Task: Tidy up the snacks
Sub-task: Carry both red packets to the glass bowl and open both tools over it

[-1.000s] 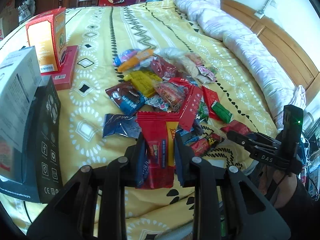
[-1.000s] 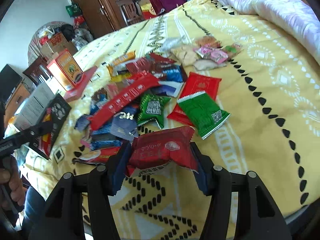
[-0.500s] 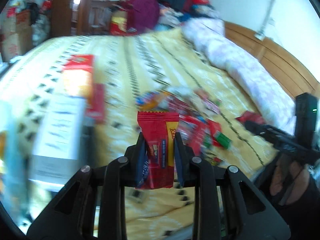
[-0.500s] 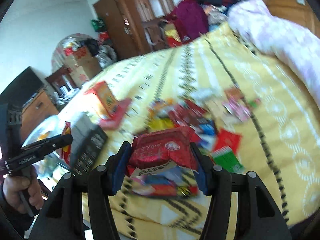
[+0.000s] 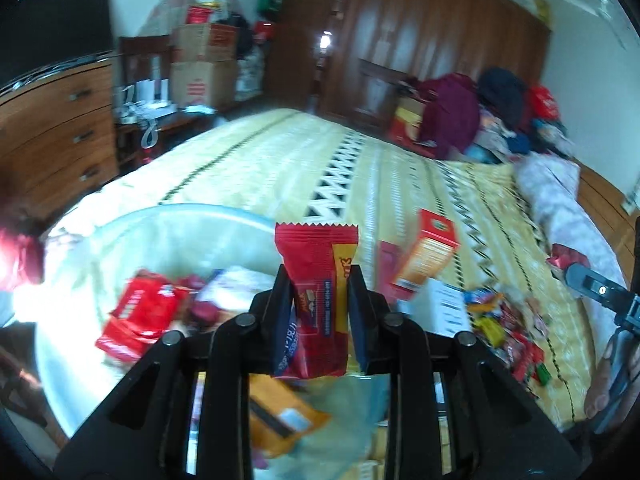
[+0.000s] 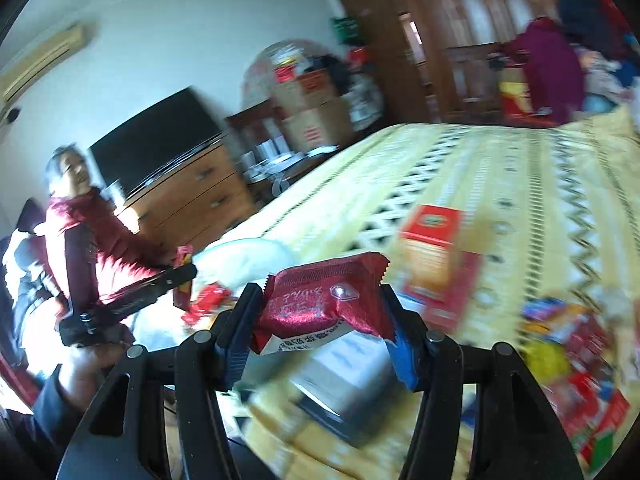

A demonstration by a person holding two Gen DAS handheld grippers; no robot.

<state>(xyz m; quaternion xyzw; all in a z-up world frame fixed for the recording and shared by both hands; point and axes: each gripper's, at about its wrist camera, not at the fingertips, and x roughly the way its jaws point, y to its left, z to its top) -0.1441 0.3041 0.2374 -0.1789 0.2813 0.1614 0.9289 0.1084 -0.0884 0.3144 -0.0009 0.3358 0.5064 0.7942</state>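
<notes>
- Spreading out ahead of both your tongs is the bed (image 5: 280, 160) with its yellow patterned cover; it fills the middle of each wrist view.
- Below and to the left of your left tongs (image 5: 318, 300) sits a clear tub (image 5: 132, 220) on the bed's near edge, with a red packet (image 5: 140, 312) and other blurred snacks inside it.
- To the right of your left tongs, an orange-and-red box (image 5: 430, 256) stands tilted on the bed; past it lies the loose snack pile (image 5: 504, 332).
- Your left tongs are clamped on a red and yellow snack bar (image 5: 316, 280), held upright above the tub's right side.
- Your right tongs (image 6: 320, 312) are clamped on a dark red foil snack packet (image 6: 320, 300), held flat and clear of the bed; a grey box (image 6: 344, 392) lies just under them, blurred.
</notes>
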